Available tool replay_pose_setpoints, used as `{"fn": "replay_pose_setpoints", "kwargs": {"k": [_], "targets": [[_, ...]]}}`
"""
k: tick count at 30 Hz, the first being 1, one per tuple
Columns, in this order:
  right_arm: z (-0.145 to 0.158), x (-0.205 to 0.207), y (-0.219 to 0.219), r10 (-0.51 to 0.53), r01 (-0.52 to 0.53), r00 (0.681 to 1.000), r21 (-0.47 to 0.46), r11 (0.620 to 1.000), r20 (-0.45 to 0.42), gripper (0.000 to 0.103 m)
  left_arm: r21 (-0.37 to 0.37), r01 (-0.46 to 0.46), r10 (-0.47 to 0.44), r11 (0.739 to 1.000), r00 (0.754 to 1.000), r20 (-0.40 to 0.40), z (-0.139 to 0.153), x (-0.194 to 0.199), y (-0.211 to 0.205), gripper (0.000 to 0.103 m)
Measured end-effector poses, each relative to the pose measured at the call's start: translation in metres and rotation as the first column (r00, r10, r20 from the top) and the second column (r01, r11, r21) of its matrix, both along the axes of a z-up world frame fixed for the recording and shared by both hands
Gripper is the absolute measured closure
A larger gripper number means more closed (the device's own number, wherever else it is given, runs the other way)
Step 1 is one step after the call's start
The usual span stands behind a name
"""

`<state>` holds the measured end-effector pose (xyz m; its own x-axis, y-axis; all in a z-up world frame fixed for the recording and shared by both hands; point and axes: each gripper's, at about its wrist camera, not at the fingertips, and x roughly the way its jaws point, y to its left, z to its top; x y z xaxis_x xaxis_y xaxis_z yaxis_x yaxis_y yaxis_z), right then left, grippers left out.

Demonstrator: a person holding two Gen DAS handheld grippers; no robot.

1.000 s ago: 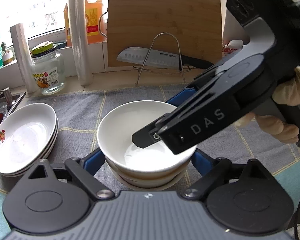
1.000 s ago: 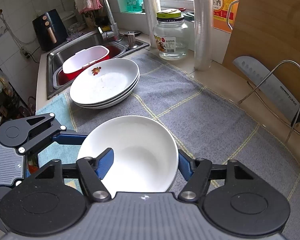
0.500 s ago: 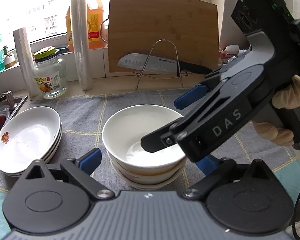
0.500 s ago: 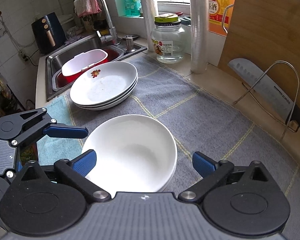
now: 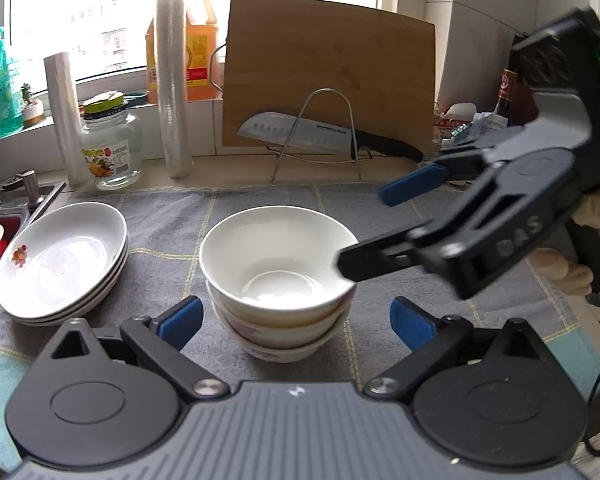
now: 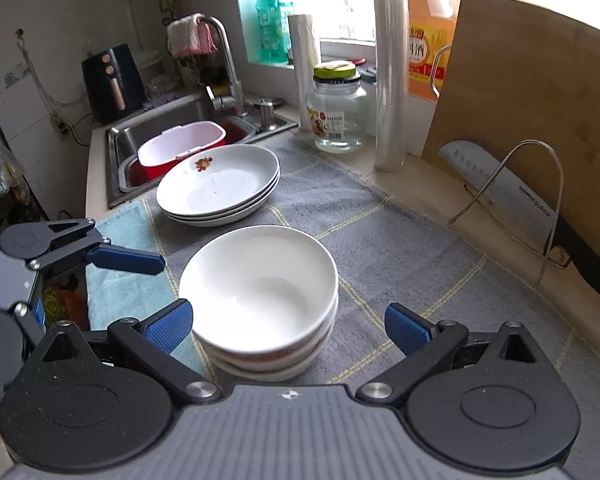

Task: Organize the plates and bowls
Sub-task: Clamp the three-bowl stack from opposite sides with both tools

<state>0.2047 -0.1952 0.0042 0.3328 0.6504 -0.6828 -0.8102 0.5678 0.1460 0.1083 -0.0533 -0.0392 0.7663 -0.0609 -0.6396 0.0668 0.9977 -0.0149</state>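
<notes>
A stack of white bowls (image 5: 278, 280) stands on the grey cloth (image 5: 172, 236), also seen in the right wrist view as bowls (image 6: 260, 292). My left gripper (image 5: 296, 324) sits just in front of it, jaws opening, the stack's base between the blue pads (image 5: 180, 322) without contact. My right gripper (image 6: 288, 326) is open, its pads either side of the stack and clear of it; from the left wrist view it hangs at the bowl's right rim with one fingertip (image 5: 352, 264) close to it. A stack of white plates (image 5: 64, 256) (image 6: 220, 188) lies to the left.
Behind stand a bamboo cutting board (image 5: 328, 72), a knife (image 5: 300, 134) on a wire rack, a glass jar (image 5: 110, 148), a film roll (image 5: 174, 84) and an oil bottle (image 5: 196, 48). The sink (image 6: 156, 132) holds a red-and-white tub (image 6: 180, 148) at the left.
My right gripper let go of the top bowl's rim, opened wide and drew back to the right. My left jaws widened and backed away. The bowl stays on the stack.
</notes>
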Motion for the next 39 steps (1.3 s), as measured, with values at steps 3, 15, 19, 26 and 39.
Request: {"fn": "replay_pose_setpoints", "kwargs": {"k": [3,15,19,26,39], "targets": [[-0.004,-0.007,-0.011,-0.015,0.015,0.999,0.002,1.000,0.029,0.000,0.007,0.032,-0.032,0.999,0.999,0.004,-0.004,-0.004,0.005,0.001],[-0.063,-0.028,0.009,-0.281,0.273,0.960,-0.206,0.940,-0.007,0.000,0.062,0.368,-0.357,0.928,0.924,-0.136,-0.038,0.026,0.056,0.001],[-0.080,-0.037,0.021,-0.407,0.388,0.912,-0.227,0.893,-0.042,0.000,0.044,0.485,-0.473,0.873,0.866,-0.163,-0.048,0.041,0.076,0.001],[-0.096,-0.053,0.051,-0.484,0.465,0.875,-0.274,0.842,-0.002,0.000,0.050,0.635,-0.617,0.771,0.764,-0.189,-0.062,0.057,0.081,0.001],[-0.098,-0.042,0.056,-0.297,0.289,0.955,-0.244,0.926,0.005,0.000,0.048,0.696,-0.679,0.716,0.711,-0.181,-0.076,0.069,0.071,0.000]]}}
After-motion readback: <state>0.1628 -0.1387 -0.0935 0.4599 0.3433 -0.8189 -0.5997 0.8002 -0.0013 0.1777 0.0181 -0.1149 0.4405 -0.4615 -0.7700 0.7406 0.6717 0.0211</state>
